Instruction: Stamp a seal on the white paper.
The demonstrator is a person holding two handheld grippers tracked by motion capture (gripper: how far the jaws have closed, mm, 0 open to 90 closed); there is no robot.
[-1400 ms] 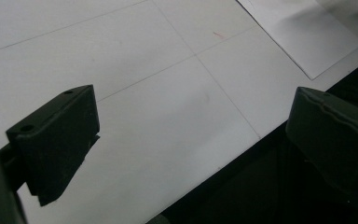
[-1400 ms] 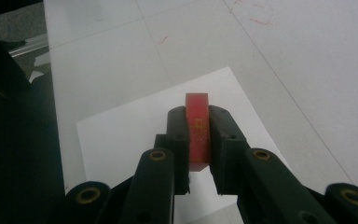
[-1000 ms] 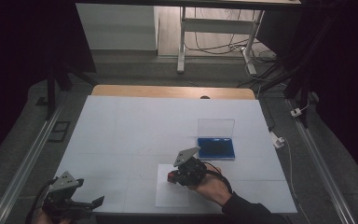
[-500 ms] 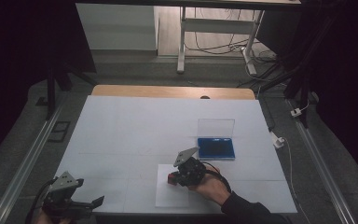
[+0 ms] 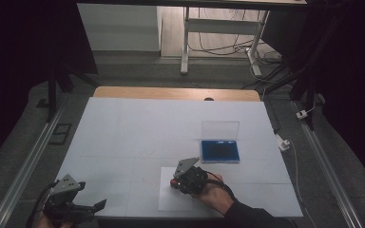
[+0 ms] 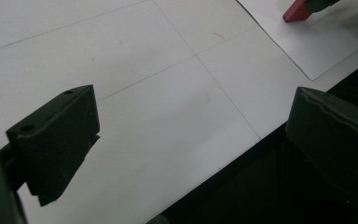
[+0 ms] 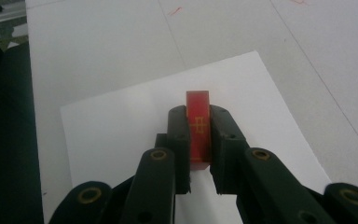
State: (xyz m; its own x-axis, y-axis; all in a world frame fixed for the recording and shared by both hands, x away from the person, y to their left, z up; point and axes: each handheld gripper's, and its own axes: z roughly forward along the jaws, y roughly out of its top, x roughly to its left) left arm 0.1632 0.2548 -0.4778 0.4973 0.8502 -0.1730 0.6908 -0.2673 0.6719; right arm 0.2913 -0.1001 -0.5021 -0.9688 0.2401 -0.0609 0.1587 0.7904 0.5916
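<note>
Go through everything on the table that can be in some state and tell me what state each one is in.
right gripper: shut on the red stamp
red stamp: clamped between the jaws, over the white sheet
left gripper: open, nothing between the jaws
blue ink pad case: lid open, standing up
white sheet: lying flat

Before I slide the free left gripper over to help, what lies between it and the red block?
Nothing but bare white table and the paper sheet's near edge; the left gripper view shows that stretch bare up to the red block. The left gripper is open.
</note>
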